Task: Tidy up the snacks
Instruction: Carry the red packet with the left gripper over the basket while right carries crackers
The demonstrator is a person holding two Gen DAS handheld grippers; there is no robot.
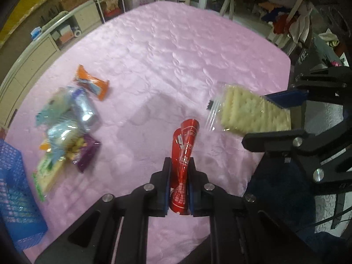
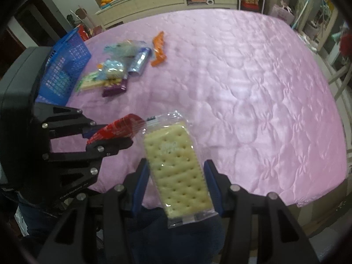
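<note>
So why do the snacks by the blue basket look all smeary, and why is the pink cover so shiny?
Left wrist view: the snack pile is motion-blurred, while the red packet in the left hand-held gripper stays sharp. Right wrist view: room light glints off the pink cover, whose edges the fisheye lens bends; the cracker pack wrapper glares slightly.

A pink quilted bed cover [image 2: 253, 77] carried everything. On it lay a heap of snack packets [image 2: 114, 72], an orange packet [image 2: 158, 49] just beside them, and a blue mesh basket [image 2: 63, 66] nearby
</note>
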